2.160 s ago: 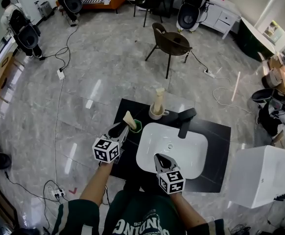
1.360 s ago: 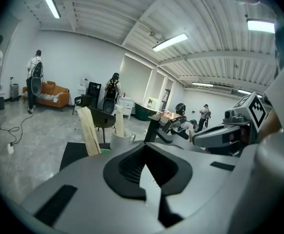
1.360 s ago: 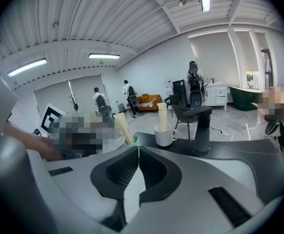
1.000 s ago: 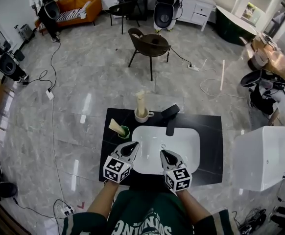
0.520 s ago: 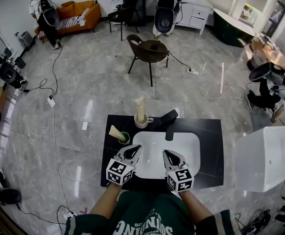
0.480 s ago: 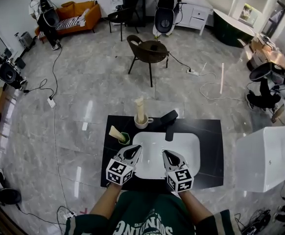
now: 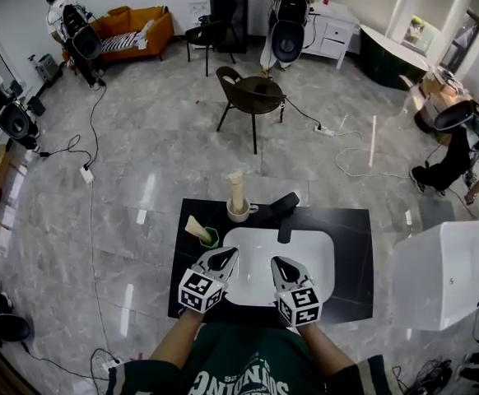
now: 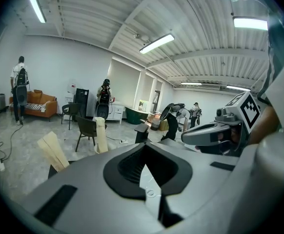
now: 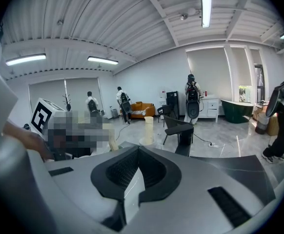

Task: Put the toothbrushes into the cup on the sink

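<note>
Grippers: two, left gripper (image 7: 225, 255) and right gripper (image 7: 277, 263) — both clenched, empty.
Cups: white cup (image 7: 238, 214), green cup (image 7: 211, 239) — beyond the left gripper.
Toothbrushes (image 7: 236, 186): two, one per cup.
Surface: black worktop (image 7: 351, 253), white sink (image 7: 307, 252).
Room: grey floor (image 7: 141, 138).

I count two grey handheld grippers with marker cubes, the left gripper (image 7: 224, 256) and the right gripper (image 7: 277, 263). There is one white rectangular ceramic sink (image 7: 309, 249), one black countertop (image 7: 351, 253) and one black tap (image 7: 284, 212). I see two cups, a white mug (image 7: 238, 214) and a small green cup (image 7: 211, 238), and two pale cream toothbrush bundles, an upright bundle (image 7: 236, 190) and a leaning bundle (image 7: 196, 228); I can't count the brushes in either. Farther off I see one dark brown chair (image 7: 252, 95) and one orange sofa (image 7: 132, 27).
</note>
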Demonstrator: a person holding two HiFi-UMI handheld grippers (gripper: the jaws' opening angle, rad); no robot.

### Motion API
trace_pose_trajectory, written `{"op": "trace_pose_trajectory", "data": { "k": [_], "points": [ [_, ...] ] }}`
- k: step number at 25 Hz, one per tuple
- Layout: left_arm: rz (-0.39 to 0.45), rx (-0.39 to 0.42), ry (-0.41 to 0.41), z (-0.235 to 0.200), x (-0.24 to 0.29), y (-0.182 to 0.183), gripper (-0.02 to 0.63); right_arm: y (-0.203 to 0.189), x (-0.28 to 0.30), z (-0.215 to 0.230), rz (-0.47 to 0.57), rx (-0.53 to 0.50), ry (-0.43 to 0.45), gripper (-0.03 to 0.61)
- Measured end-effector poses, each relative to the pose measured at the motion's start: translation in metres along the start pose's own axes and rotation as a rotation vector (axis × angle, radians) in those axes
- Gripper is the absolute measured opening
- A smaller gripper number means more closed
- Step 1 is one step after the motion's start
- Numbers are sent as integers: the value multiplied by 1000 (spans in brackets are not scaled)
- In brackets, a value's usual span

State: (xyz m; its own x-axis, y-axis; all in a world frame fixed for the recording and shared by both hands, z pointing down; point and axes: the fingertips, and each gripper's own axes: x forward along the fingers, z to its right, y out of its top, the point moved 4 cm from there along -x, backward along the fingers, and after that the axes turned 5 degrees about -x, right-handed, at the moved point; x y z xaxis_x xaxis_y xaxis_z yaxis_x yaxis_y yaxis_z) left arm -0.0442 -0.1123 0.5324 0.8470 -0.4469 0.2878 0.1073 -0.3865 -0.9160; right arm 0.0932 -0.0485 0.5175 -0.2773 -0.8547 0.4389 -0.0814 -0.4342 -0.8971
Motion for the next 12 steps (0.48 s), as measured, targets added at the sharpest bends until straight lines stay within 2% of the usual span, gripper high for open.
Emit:
{"op": "trace_pose_trajectory", "data": {
  "k": [12],
  "points": [
    [-1,-13,14,-10,-2,1,9,1,6,-6,-15,-4,15,38]
  ]
}}
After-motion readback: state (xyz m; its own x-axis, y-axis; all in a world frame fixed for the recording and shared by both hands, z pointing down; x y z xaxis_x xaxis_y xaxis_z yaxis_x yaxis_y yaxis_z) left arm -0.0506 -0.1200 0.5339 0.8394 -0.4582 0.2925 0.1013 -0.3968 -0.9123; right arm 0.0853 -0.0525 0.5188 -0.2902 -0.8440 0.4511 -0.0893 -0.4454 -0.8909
